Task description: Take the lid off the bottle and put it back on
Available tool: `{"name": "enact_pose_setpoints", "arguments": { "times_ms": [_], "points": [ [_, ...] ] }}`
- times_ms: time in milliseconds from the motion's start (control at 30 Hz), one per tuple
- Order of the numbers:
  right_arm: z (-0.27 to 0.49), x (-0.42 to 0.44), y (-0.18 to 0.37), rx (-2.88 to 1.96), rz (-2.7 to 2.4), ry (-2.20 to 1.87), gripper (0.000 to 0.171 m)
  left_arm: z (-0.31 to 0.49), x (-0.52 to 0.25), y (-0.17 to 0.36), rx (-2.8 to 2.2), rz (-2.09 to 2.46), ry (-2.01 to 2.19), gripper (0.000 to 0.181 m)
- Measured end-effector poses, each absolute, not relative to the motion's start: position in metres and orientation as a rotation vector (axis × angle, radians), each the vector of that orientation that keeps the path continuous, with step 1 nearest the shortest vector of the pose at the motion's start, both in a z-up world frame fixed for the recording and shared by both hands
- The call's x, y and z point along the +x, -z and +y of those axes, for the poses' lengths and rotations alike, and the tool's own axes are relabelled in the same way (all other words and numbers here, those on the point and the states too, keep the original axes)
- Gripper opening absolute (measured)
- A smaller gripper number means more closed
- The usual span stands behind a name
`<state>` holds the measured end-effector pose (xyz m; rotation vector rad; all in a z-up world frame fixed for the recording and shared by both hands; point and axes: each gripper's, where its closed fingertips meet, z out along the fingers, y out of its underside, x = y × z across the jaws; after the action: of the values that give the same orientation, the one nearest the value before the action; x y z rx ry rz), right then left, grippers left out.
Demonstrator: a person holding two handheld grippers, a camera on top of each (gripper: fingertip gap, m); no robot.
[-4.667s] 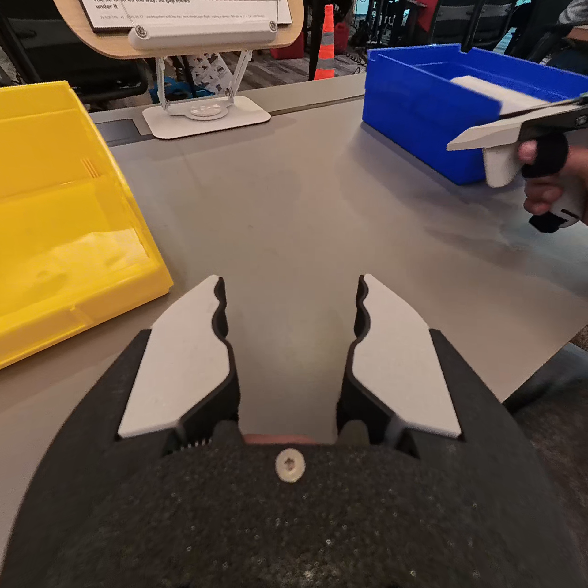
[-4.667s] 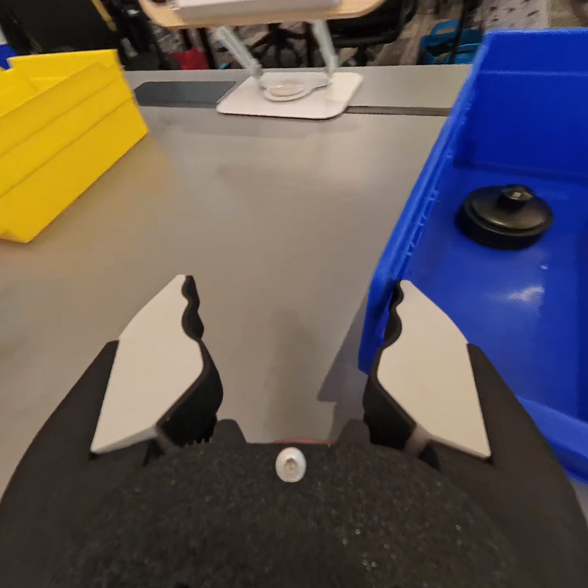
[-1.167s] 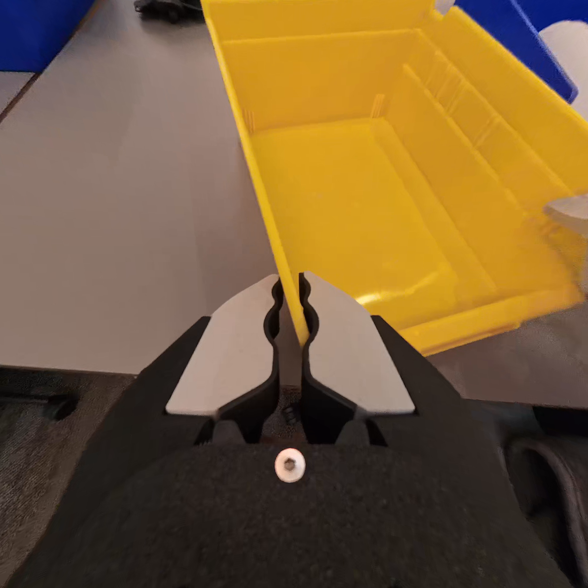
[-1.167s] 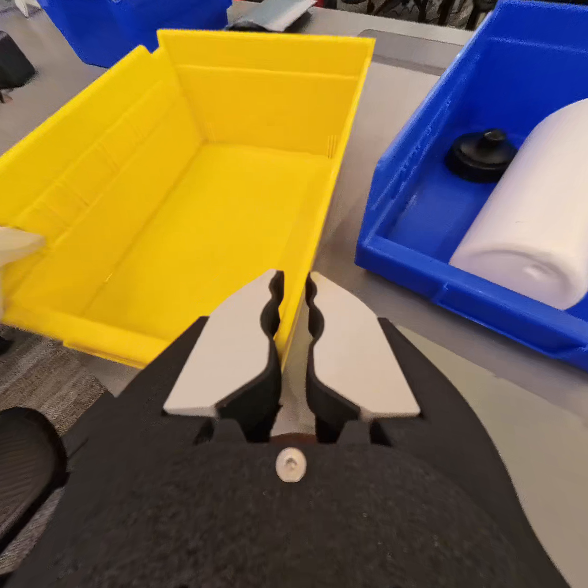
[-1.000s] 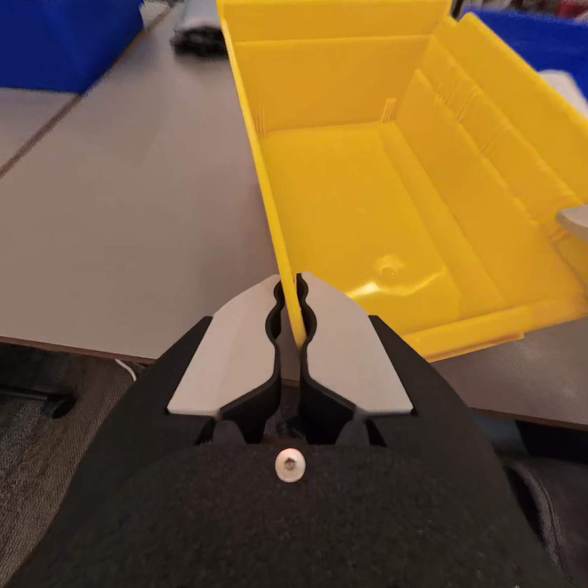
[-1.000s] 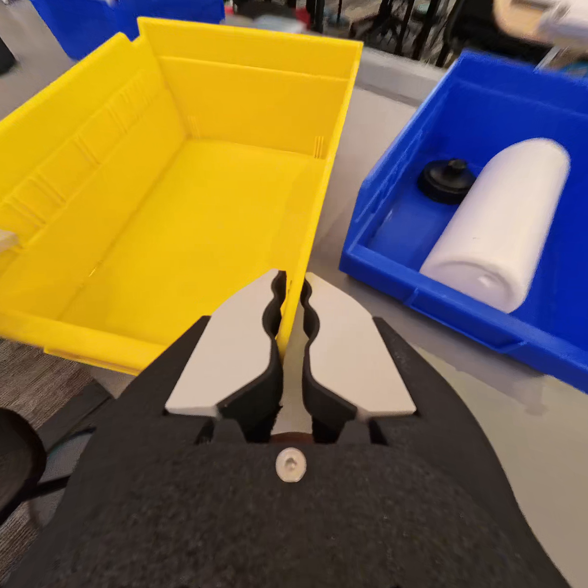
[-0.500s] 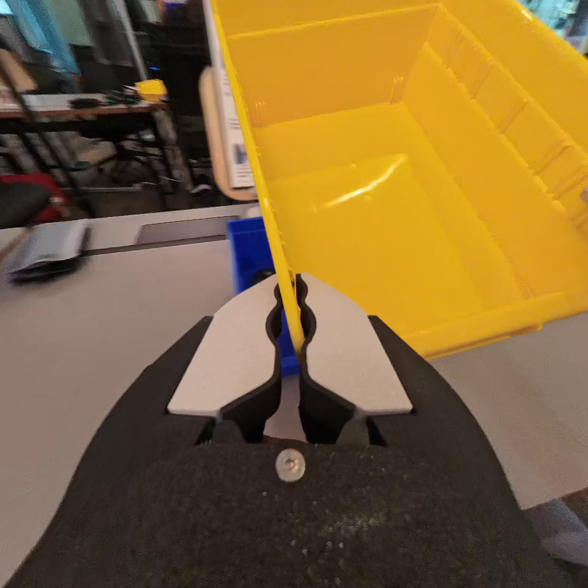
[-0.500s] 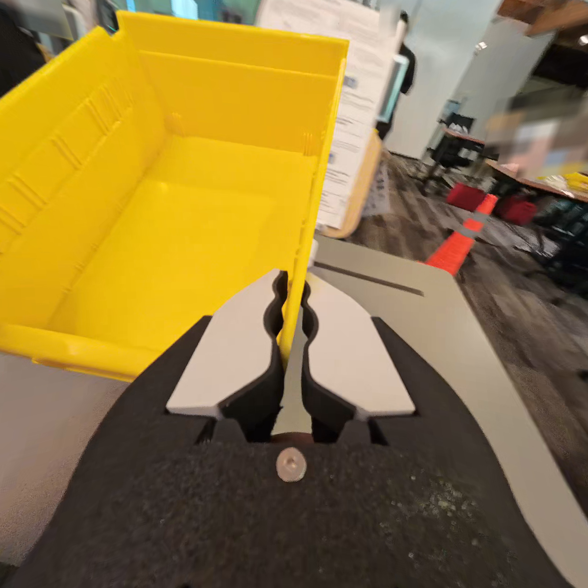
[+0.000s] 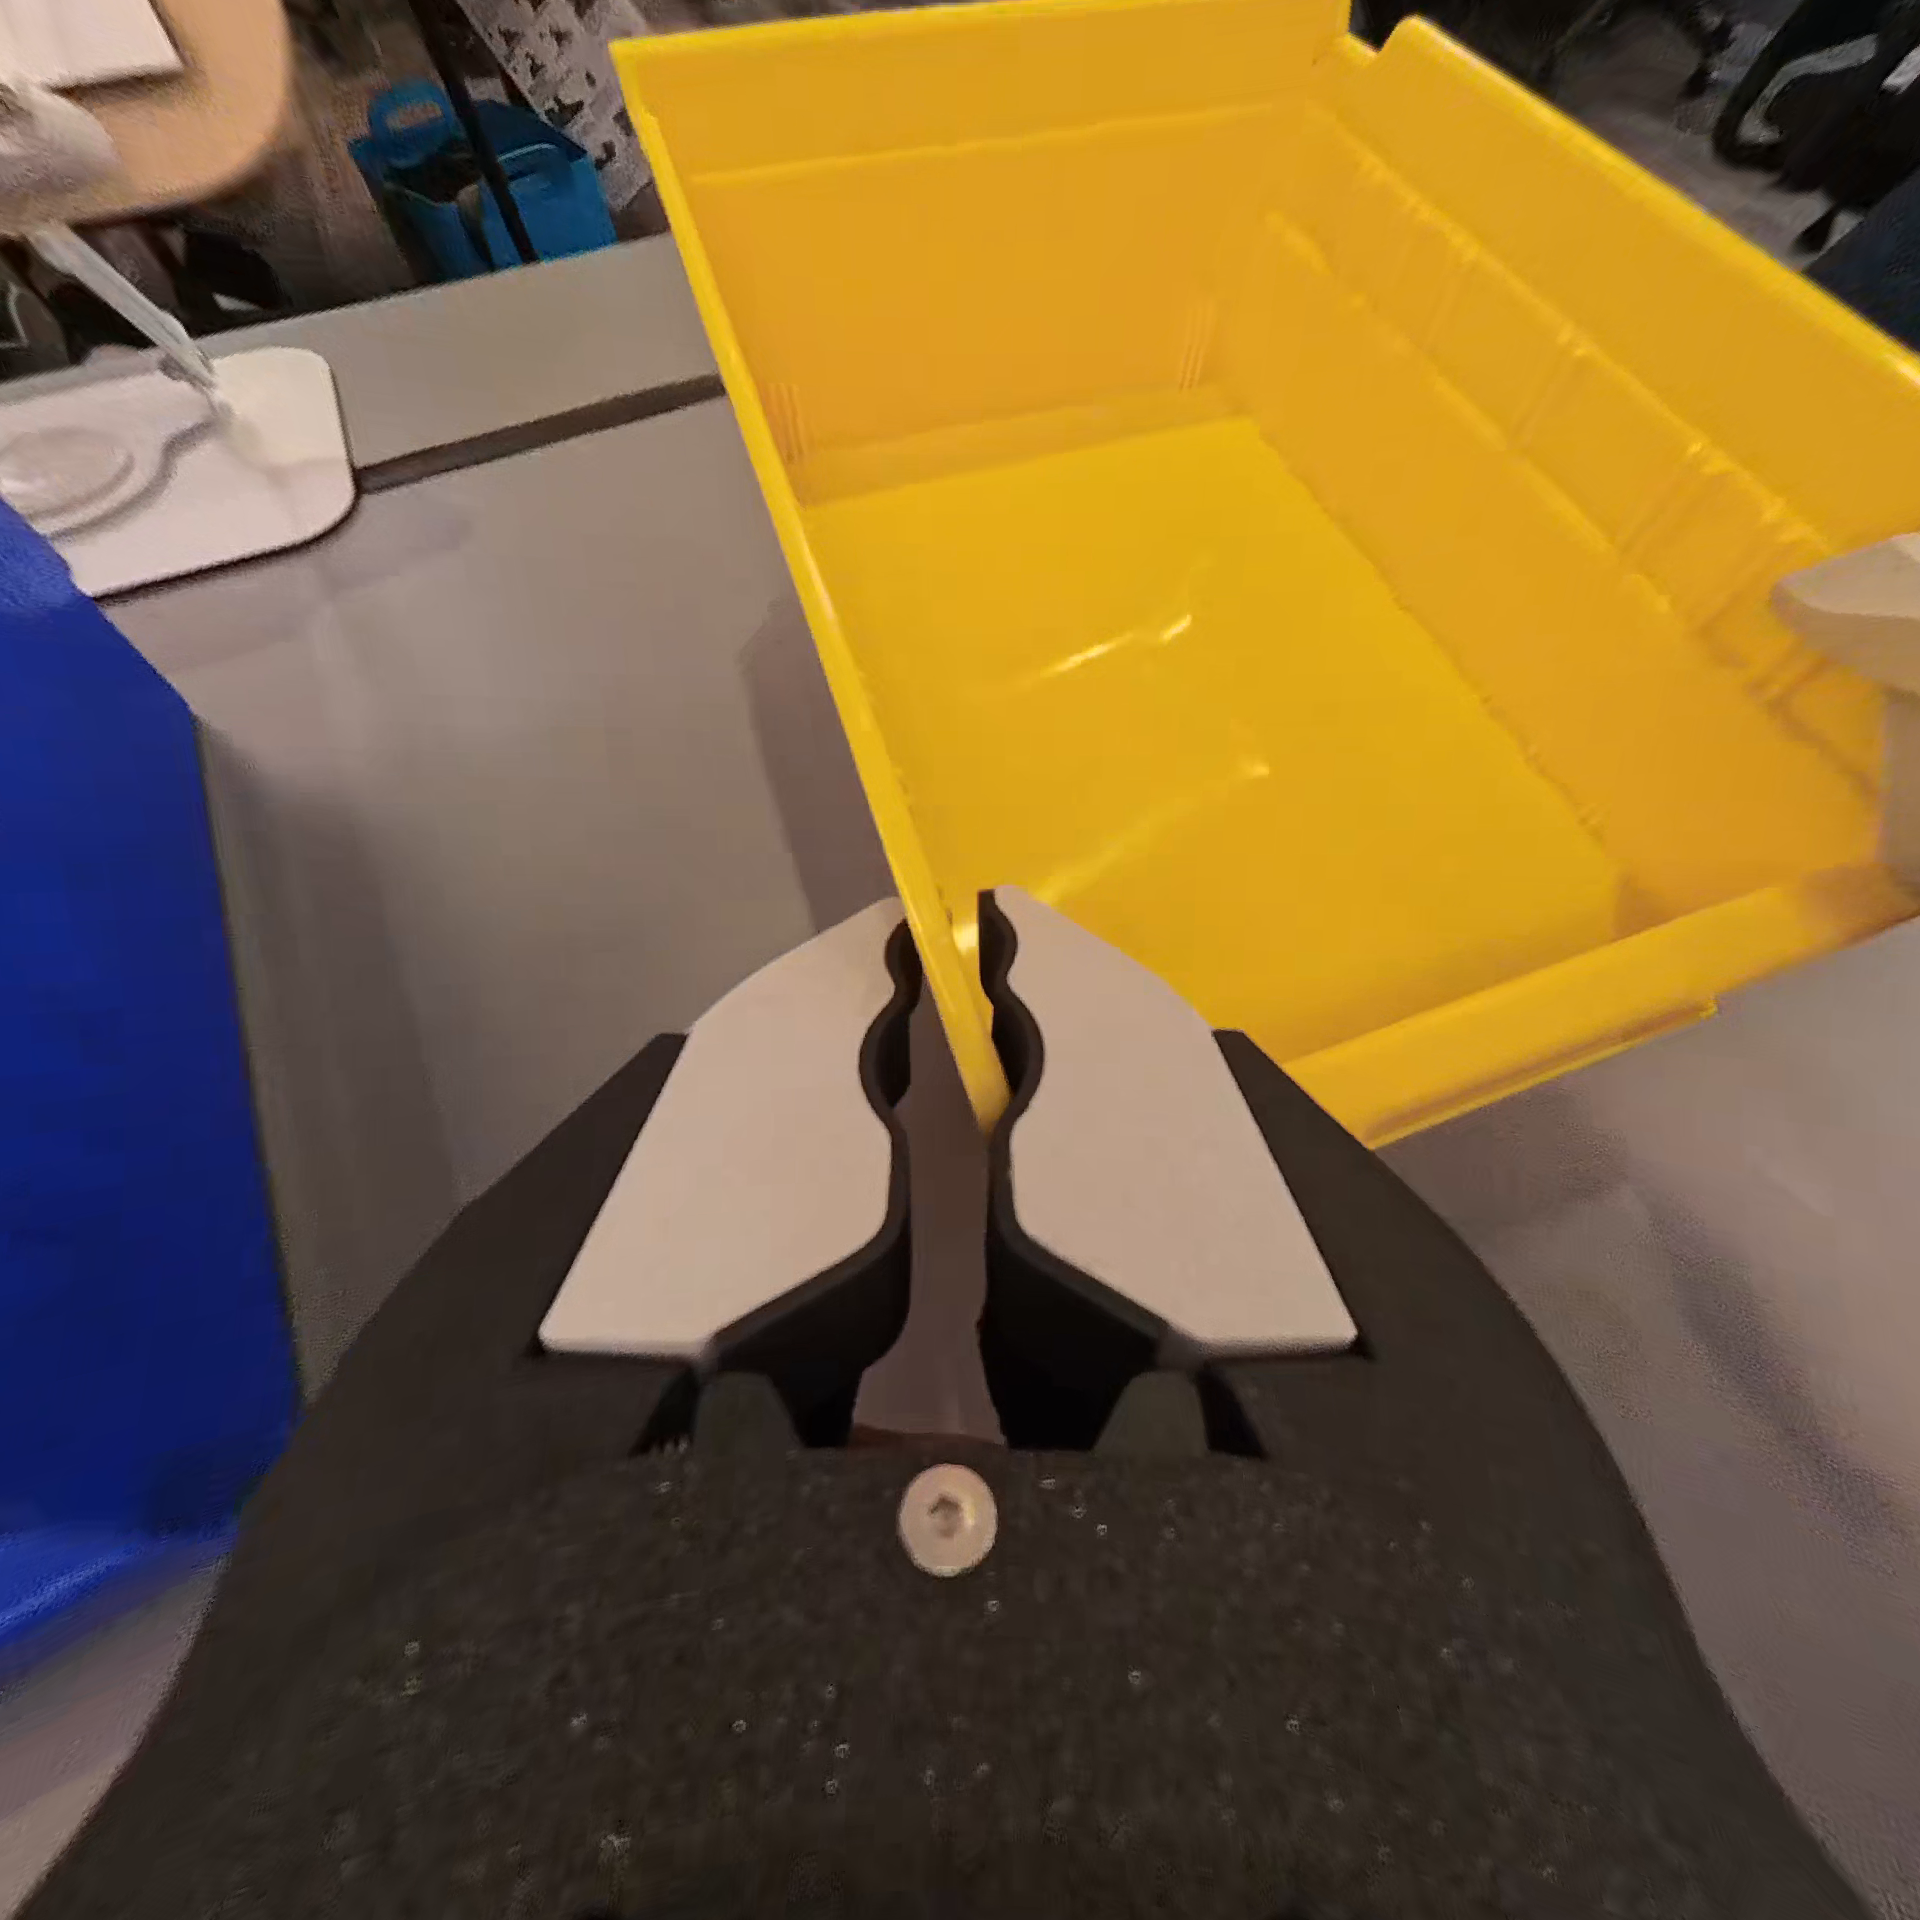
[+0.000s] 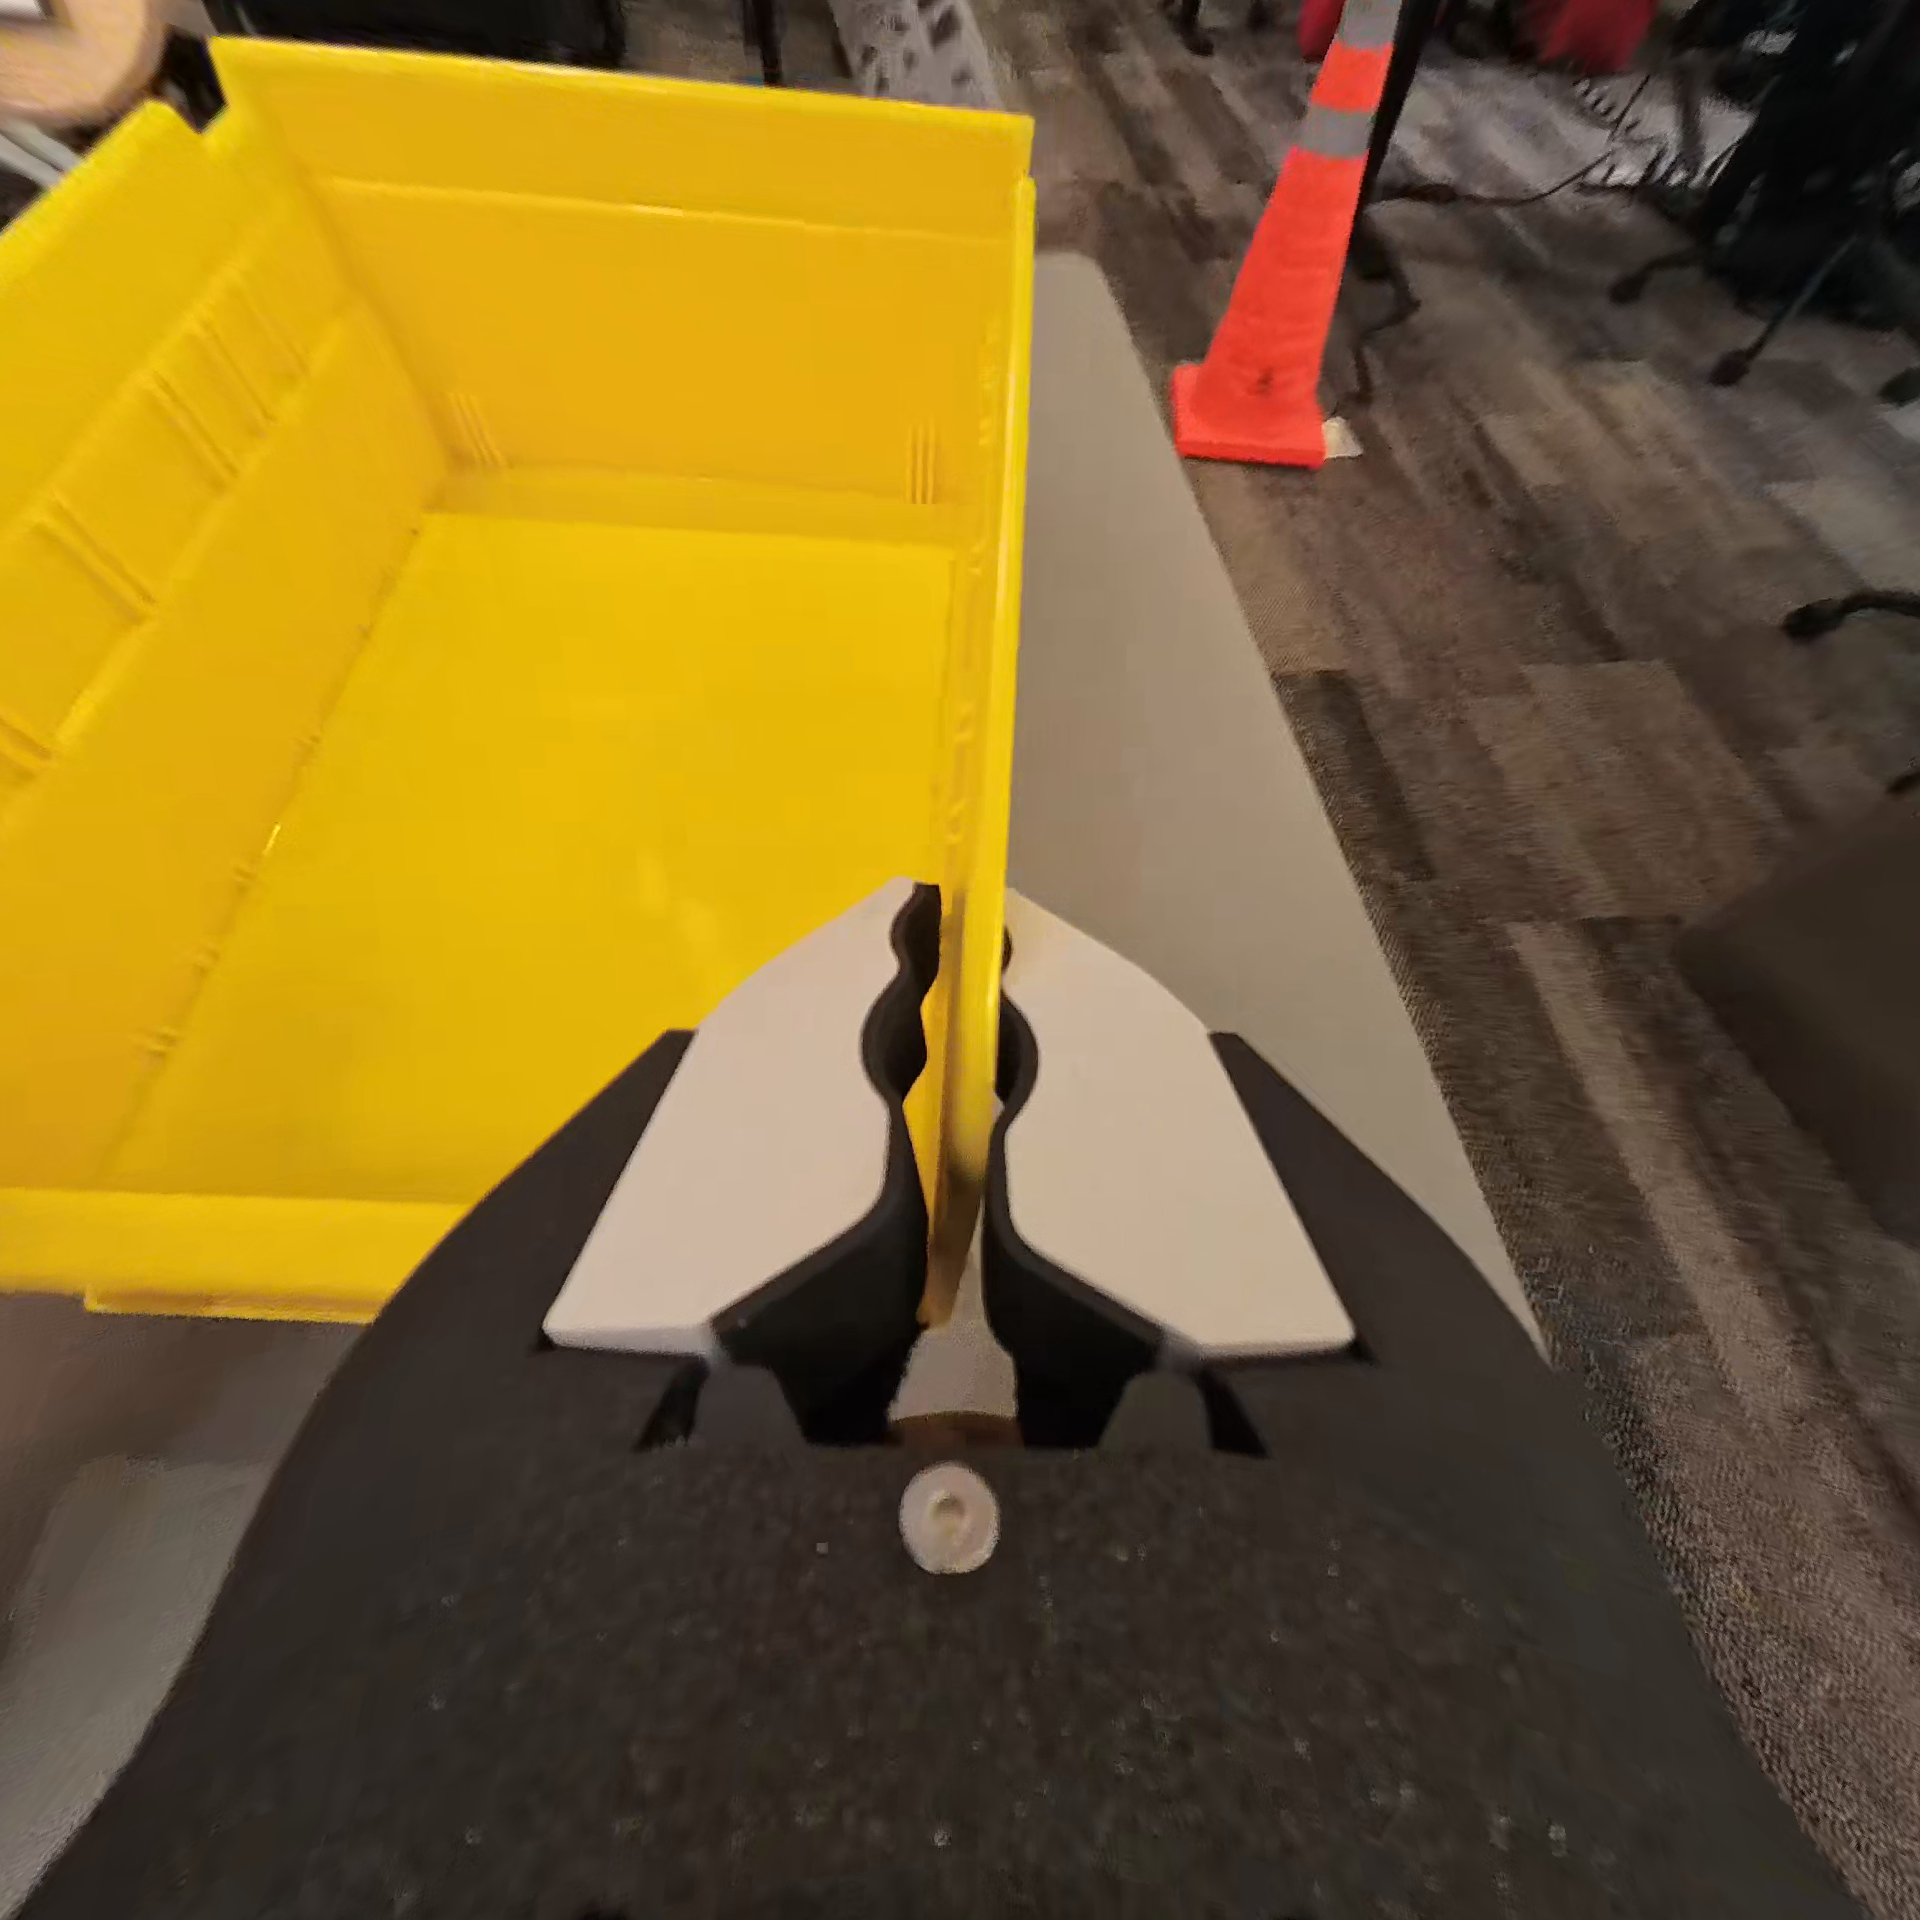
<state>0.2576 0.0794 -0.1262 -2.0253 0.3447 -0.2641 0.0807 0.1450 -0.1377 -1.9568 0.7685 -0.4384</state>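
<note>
Left gripper (image 9: 948, 935) and right gripper (image 10: 954, 914) are each clamped on an opposite side wall of the empty yellow bin (image 9: 1195, 675), seemingly carried over the grey table (image 9: 499, 727) for repositioning; bottle and lid are not seen.

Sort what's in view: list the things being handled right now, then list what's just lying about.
In hand:
- yellow bin, empty
- left gripper, shut on the bin's left wall
- right gripper, shut on the bin's right wall

Lying about:
- blue bin
- white stand base
- orange cone

No bottle or lid shows.
</note>
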Motion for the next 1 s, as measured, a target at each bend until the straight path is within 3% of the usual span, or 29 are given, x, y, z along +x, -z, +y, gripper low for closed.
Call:
{"name": "enact_pose_setpoints", "arguments": {
  "times_ms": [267,400,533,633,733,867,1000],
  "points": [
    [0.102,0.282,0.156,-2.068,0.415,0.202,0.012,0.143,0.097,0.157,-1.961,0.820,0.490,0.023],
    [0.092,0.288,0.137,-2.040,0.358,0.309,0.060,0.116,0.080,0.127,-1.922,0.880,0.738,0.048],
    [0.080,0.268,0.082,-1.908,0.293,0.305,0.061,0.123,-0.004,0.081,-1.856,0.822,0.797,0.056],
    [0.092,0.210,0.044,-1.829,0.164,0.167,0.060,0.165,-0.103,0.065,-1.832,0.691,0.575,0.057],
    [0.121,0.113,0.040,-1.867,-0.005,-0.045,0.061,0.209,-0.206,0.074,-1.875,0.505,0.279,0.059],
    [0.155,-0.031,0.085,-1.946,-0.173,-0.320,0.069,0.233,-0.265,0.115,-1.999,0.377,0.199,0.062],
    [0.189,-0.083,0.146,-2.059,-0.075,-0.266,0.070,0.248,-0.276,0.151,-2.077,0.394,0.147,0.055]
  ]
}}
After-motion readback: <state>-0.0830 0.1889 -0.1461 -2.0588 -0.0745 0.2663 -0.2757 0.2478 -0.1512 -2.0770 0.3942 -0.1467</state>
